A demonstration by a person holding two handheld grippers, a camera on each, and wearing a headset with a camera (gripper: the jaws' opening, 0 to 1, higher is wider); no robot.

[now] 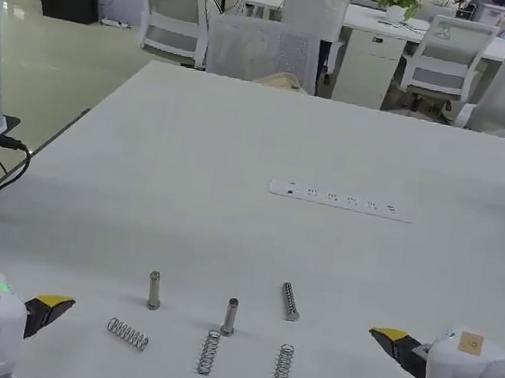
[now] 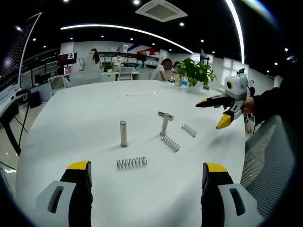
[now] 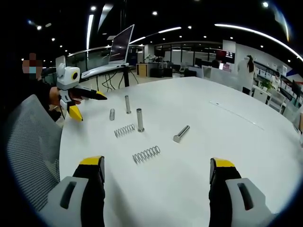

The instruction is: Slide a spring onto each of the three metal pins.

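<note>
1. Left spring (image 1: 128, 333): flat on the table (image 1: 334, 144) at the lower left of the head view, long axis slanting down to the right. In the left gripper view, just ahead of the jaws, lengthwise across the gap between them.
2. Middle spring (image 1: 209, 352) and right spring (image 1: 283, 366): also flat, long axes running up and down the frame. Upper end of the middle one just beside a pin's foot.
3. Left pin (image 1: 154, 290) and middle pin (image 1: 231, 318): upright and bare, just above the springs. Right pin (image 1: 289, 301): on its side.
4. Left gripper (image 1: 89, 348): lower left corner, jaws spread wide and empty, nearest the left spring.
5. Right gripper (image 1: 352, 373): lower right, jaws likewise wide and empty, nearest the right spring and the fallen pin.
6. Probably calls for rolling the left jaws to pinch that spring across its coils, not end to end.
</note>
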